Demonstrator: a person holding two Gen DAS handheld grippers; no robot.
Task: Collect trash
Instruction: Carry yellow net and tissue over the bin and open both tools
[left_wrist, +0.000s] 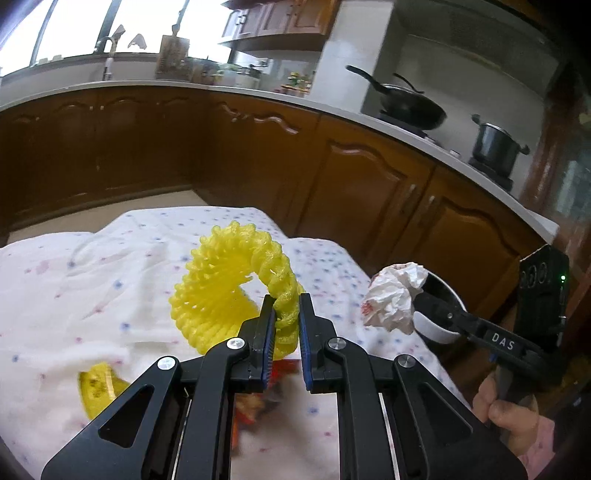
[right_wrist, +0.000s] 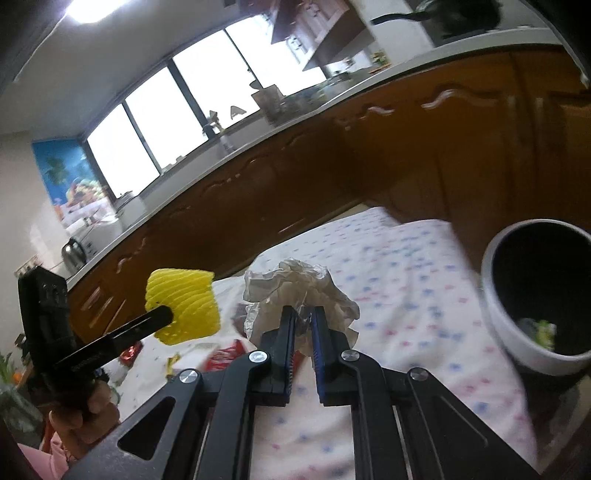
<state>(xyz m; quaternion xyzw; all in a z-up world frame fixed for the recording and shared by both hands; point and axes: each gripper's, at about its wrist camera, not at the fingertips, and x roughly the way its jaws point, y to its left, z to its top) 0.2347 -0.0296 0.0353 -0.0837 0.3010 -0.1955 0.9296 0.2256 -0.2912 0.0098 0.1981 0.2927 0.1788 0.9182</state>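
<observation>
Both grippers are carrying trash above the table (left_wrist: 110, 266), which is draped in a dotted white cloth. The left gripper (left_wrist: 287, 314) is pinching a yellow foam fruit net (left_wrist: 229, 280) by its twisted edge, jaws pressed against it, the net hanging clear of the cloth. The right gripper (right_wrist: 303, 325) is gripping a crumpled white tissue (right_wrist: 295, 288), its jaws closed on a fold of it. The step in hand looks like the carry to the bin: a white bin (right_wrist: 517, 314) with a dark inside is standing just right of the table edge, with what may be a scrap already in it, though blur makes that uncertain. Next, the tissue needs swinging over the bin mouth before the jaws part; the net should follow. A banana peel (left_wrist: 98, 387) and red wrappers (right_wrist: 225, 356) are lying on the cloth, not yet collected.
</observation>
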